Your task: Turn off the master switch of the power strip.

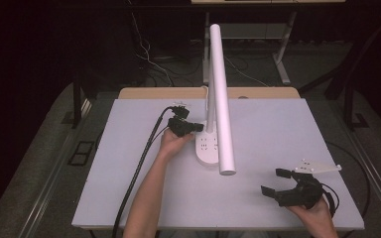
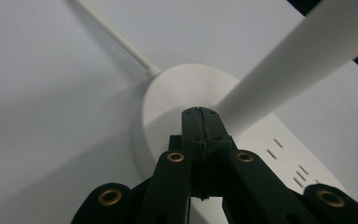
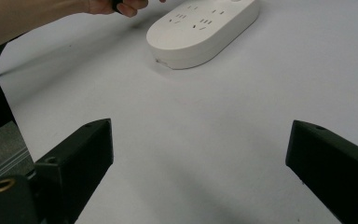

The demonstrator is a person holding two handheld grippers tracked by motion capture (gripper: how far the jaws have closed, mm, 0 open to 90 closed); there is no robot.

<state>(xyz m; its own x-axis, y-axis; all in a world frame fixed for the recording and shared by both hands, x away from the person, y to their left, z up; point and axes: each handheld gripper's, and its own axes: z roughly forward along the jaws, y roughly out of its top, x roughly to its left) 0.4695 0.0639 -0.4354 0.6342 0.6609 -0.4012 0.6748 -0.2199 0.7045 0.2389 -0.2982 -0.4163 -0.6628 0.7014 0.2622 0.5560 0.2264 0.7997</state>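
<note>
Left fingers (image 2: 199,112): pressed flat together with nothing between them, tips resting at the lamp base, right where the tube meets it.
Left gripper (image 1: 192,127): held in the left hand (image 1: 173,142), just beside the lamp, its thick black cable (image 1: 139,171) trailing back along the table.
Right fingers (image 3: 88,149): spread wide apart, nothing between them, only bare table under them.
Right gripper (image 1: 273,182): held in the right hand (image 1: 313,210) near the front right corner, well apart from the lamp.
Lamp base (image 1: 207,147): white and long, with socket holes on top, lying near the middle of the table.
Lamp tube (image 1: 222,94): long, white, leaning over the base.
Thin white cord (image 2: 116,37): runs away from the round end of the base.
Table (image 1: 278,129): pale grey.
</note>
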